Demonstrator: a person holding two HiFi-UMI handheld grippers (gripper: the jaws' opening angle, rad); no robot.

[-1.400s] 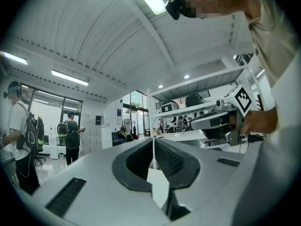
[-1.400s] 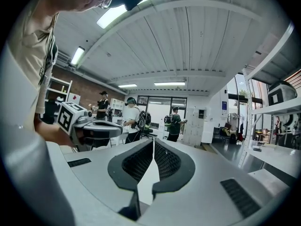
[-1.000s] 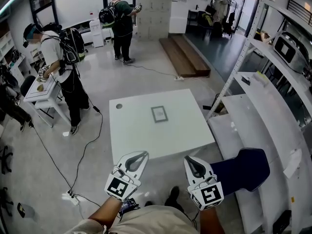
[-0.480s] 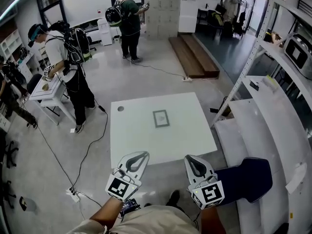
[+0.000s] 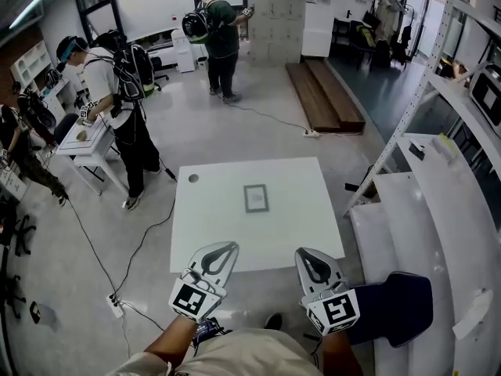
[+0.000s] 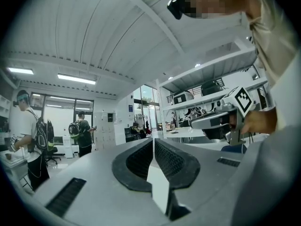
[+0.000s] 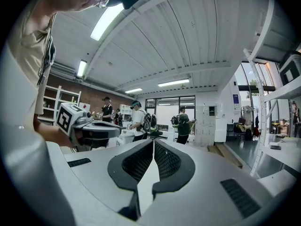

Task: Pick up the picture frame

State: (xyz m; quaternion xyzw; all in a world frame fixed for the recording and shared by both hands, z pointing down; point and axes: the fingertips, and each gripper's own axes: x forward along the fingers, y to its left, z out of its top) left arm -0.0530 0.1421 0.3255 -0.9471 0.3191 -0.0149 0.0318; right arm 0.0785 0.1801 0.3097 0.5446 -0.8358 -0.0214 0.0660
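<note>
A small grey picture frame (image 5: 255, 198) lies flat near the middle of a white square table (image 5: 211, 233). Both grippers are held level at the table's near edge, well short of the frame. My left gripper (image 5: 232, 247) is shut with nothing in it, its jaws meeting tip to tip in the left gripper view (image 6: 153, 143). My right gripper (image 5: 302, 252) is shut and empty too, with its jaws together in the right gripper view (image 7: 154, 145). Neither gripper view shows the frame.
White shelving (image 5: 438, 178) runs along the right, with a dark blue seat (image 5: 391, 300) beside my right arm. A person (image 5: 117, 108) stands at a small table on the left and another person (image 5: 219, 37) at the back. A cable (image 5: 149, 233) and power strip (image 5: 116, 305) lie on the floor to the left.
Both grippers have come forward towards the table, and their tips now reach its near edge. The frame and table sit lower and closer in the head view. The jaws stayed shut.
</note>
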